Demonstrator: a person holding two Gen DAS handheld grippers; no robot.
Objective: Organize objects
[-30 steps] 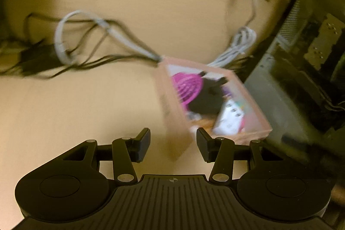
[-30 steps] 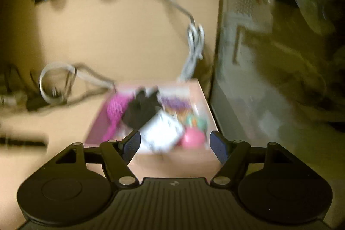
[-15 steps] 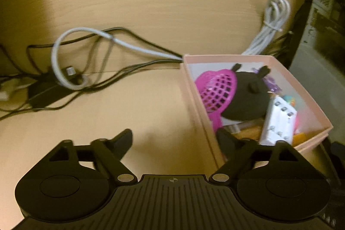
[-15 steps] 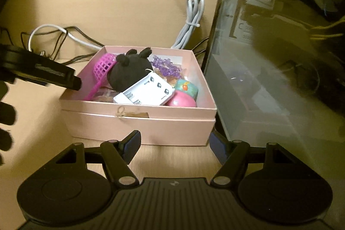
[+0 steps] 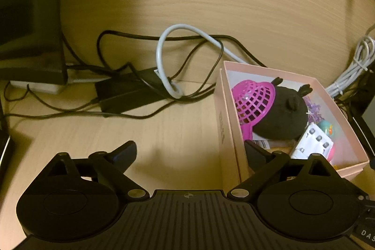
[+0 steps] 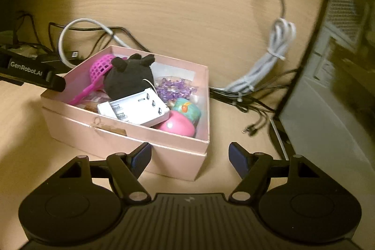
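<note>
A pink box (image 6: 131, 135) is sitting on the wooden worktop (image 6: 178, 6), open at the top and filled with small things. A black plush toy (image 6: 130, 80) is lying toward its back, leaning against a magenta plastic net scoop (image 6: 99, 67) whose handle is slanting down toward the box's near-left wall. A white battery holder (image 6: 136, 109) is resting in front of the plush, tilted on top of other items. To its right a pink egg-shaped object (image 6: 177, 127) and a teal roll (image 6: 187, 110) are sitting in the near-right corner, with purple crystal-like beads (image 6: 174, 89) lying behind them.

The left hand-held gripper (image 5: 189, 151) is standing with its jaws spread wide, straddling the box's left wall: one finger is outside over the worktop, the other is sitting just inside the box near the scoop's handle. It is gripping nothing. In the right wrist view its black finger (image 6: 35, 75) is reaching over the box's far-left corner.

The right hand-held gripper (image 6: 188, 156) is also standing with jaws apart and empty, hovering at the box's near-right corner, its left finger in front of the near wall and its right finger beyond the corner.

Behind the box, a grey looped cable (image 5: 164, 57) and thin black cables (image 5: 121, 34) are lying tangled around a black power adapter (image 5: 131, 93). A bundled white cable (image 6: 269, 62) is lying to the box's right, beside a dark computer case (image 6: 339, 62).
</note>
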